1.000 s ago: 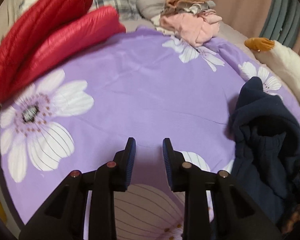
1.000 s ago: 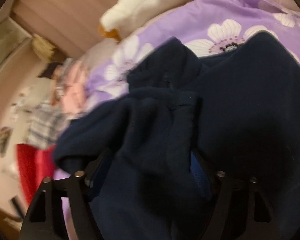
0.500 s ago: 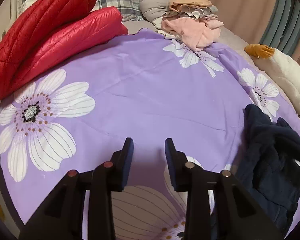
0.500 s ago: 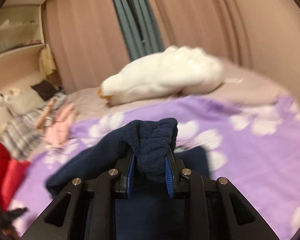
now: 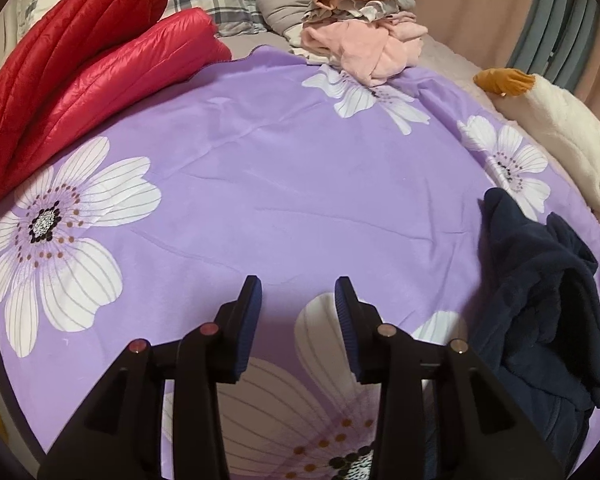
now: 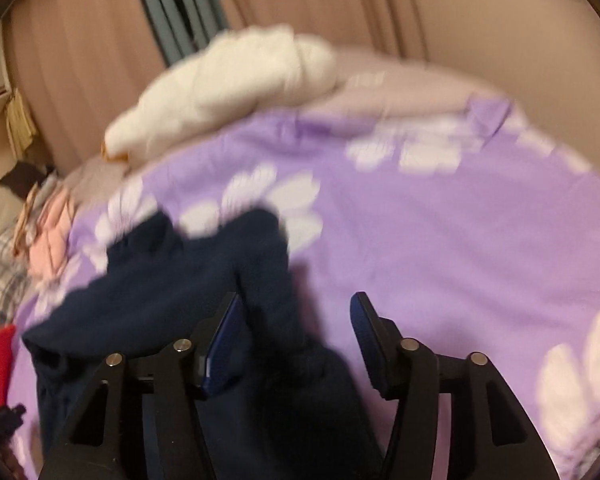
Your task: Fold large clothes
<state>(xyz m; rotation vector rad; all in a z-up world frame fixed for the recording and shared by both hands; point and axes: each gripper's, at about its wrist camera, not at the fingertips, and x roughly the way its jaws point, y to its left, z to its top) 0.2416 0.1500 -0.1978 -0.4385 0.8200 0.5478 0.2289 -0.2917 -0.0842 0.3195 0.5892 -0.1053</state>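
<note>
While the purple flowered bedspread fills most of both views, the dark blue fleece lies bunched at its right edge in the left view, lower than a moment ago. The right gripper squeezed a fold before; its jaws have just been opening, and the cloth now hangs loose beside the left pad. The left gripper has just been opening too, with nothing between its jaws.

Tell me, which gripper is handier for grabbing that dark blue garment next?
The right gripper: the navy garment lies between its just-opened jaws. The left gripper is over bare purple sheet.
</note>
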